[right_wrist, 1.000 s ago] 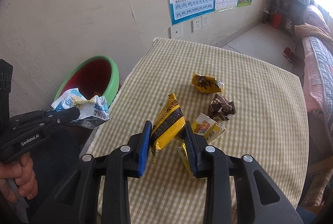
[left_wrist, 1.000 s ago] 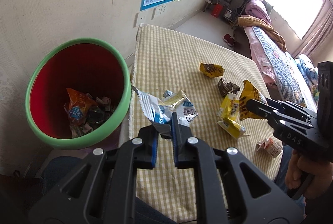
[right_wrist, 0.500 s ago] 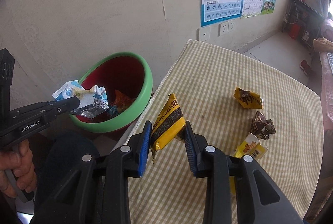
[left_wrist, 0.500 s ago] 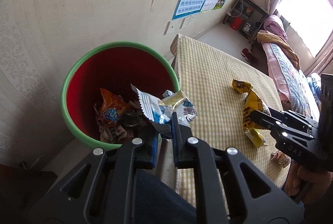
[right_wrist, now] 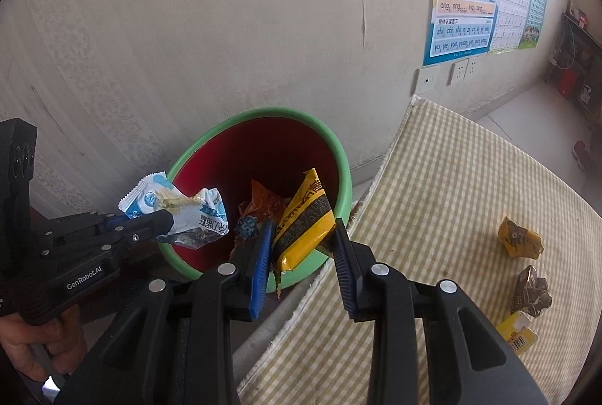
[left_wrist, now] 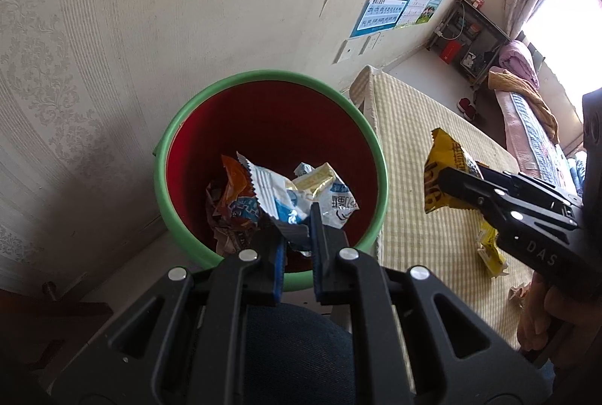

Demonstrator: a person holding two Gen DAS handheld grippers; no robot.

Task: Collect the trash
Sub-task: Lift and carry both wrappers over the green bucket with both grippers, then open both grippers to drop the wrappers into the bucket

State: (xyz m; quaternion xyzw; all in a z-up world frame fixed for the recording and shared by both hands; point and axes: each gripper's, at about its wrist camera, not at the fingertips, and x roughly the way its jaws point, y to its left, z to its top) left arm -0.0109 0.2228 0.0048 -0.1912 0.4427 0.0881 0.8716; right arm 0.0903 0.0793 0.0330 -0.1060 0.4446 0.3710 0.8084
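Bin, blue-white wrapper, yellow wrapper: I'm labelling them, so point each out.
Bin [left_wrist: 195,111]: left wrist view, green rim.
Blue-white wrapper [left_wrist: 271,190]: left wrist view, its white middle.
Yellow wrapper [right_wrist: 304,224]: right wrist view, its printed face.

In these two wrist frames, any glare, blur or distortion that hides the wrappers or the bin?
Left wrist: window blown out at the upper right, straight lines bowed by fisheye, white wrapper and bin sharp. Right wrist: even light, dark corners, yellow wrapper crisp.

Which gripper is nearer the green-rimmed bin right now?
Left. The left gripper holds its white-blue wrapper over the bin; the right gripper, gripping the yellow wrapper, is nearer the table edge.
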